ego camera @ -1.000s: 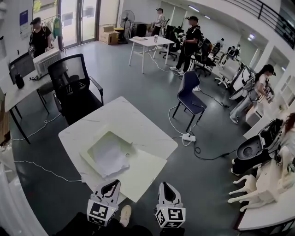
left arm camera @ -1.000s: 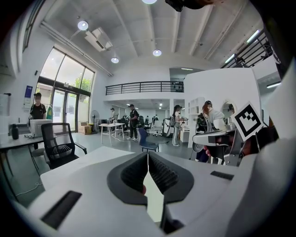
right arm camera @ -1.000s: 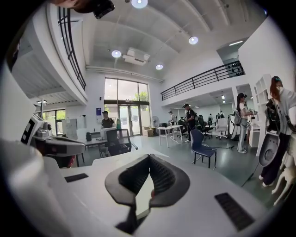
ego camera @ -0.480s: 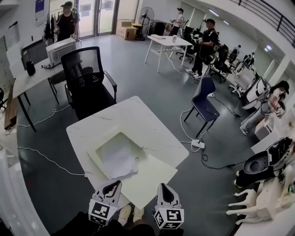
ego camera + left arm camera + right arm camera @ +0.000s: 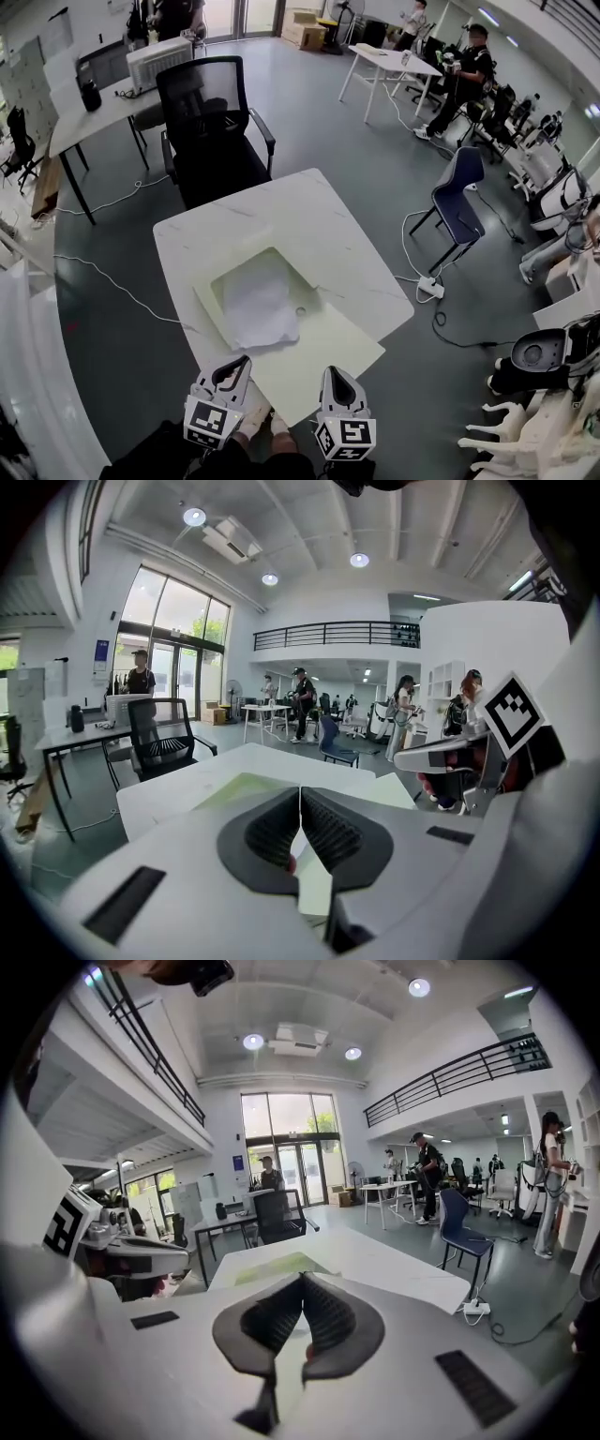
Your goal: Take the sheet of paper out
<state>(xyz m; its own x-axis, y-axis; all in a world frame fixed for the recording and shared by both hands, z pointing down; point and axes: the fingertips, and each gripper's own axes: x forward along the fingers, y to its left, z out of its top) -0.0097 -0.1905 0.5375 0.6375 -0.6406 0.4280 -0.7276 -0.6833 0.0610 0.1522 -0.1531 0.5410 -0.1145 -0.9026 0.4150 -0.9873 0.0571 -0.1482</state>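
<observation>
A crumpled white sheet of paper [image 5: 258, 307] lies inside an open pale-green folder [image 5: 323, 361] on the white marble table [image 5: 281, 220]. My left gripper [image 5: 234, 367] hangs off the table's near edge, just short of the folder, its jaws shut with nothing between them. To its right, my right gripper [image 5: 335, 375] is level with it and also shut and empty. In the left gripper view the jaws [image 5: 300, 794] meet tip to tip, with the folder [image 5: 246, 786] beyond. The right gripper view shows closed jaws [image 5: 302, 1282] and the folder [image 5: 281, 1265] ahead.
A black office chair [image 5: 211, 131] stands at the table's far side, a blue chair [image 5: 457, 199] to the right with a power strip and cables [image 5: 431, 286] on the floor. Desks and several people fill the room behind. White chairs [image 5: 525, 441] are stacked at lower right.
The head view has swung: the table, folder and paper now sit higher and more central. Both grippers stay side by side at the near edge, still shut.
</observation>
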